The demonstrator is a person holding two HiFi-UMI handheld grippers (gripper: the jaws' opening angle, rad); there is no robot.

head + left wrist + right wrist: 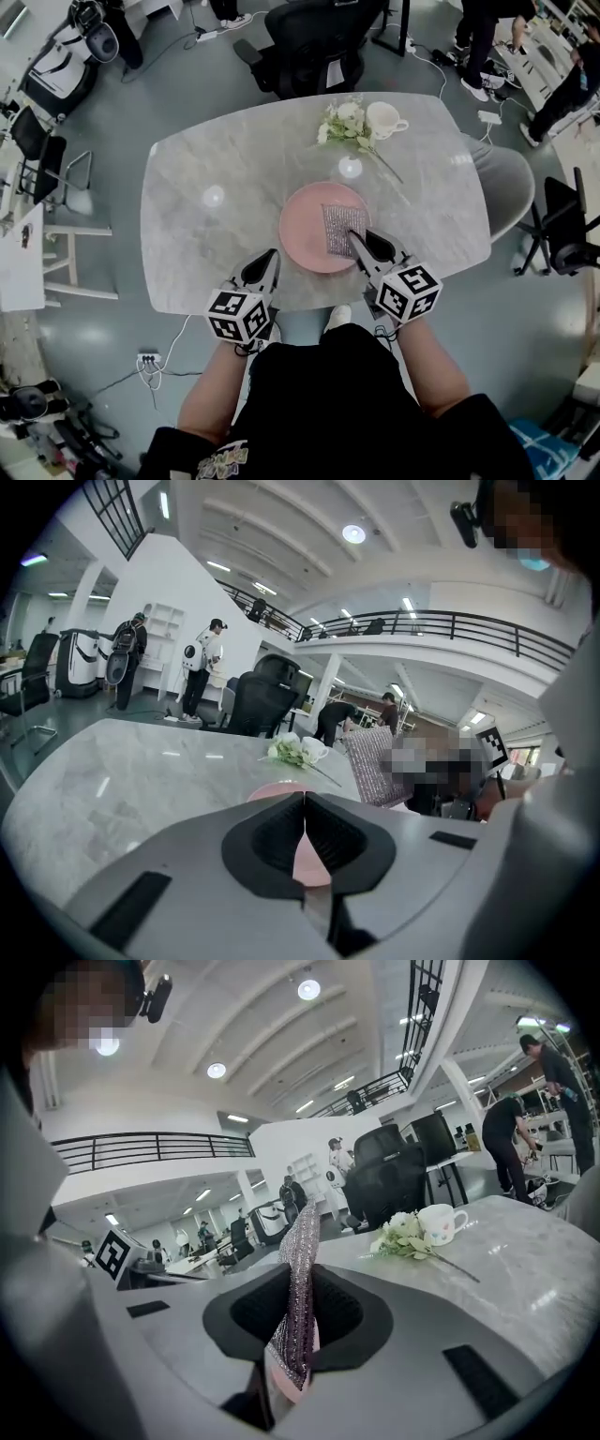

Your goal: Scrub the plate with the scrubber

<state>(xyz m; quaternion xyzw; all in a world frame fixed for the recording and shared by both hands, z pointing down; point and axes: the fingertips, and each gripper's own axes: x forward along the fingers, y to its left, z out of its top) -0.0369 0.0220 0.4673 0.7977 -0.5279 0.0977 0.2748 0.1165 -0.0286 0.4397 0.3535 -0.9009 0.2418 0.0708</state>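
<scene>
My right tongs (pixel 298 1316) are clamped on the silvery mesh scrubber (pixel 302 1232). My left tongs (pixel 305 825) are closed on nothing, just beside the round pink plate (pixel 302 234) on the grey marble counter (pixel 206 225). Unbraced, that plate may skate when I scrub, or the limp mesh may fold. Only the head view shows the scrubber over the plate; the right gripper view shows the pinch.

On the table (pixel 206 197), near its front edge: plate (pixel 305 225), scrubber (pixel 339 228) over its right half, between the jaws of the right gripper (pixel 358 236) — left gripper (pixel 271 255) just left of the plate. Behind the plate, flowers (pixel 345 124), cup (pixel 384 119) just to their right — beyond the far edge, chair (pixel 319 42).
</scene>
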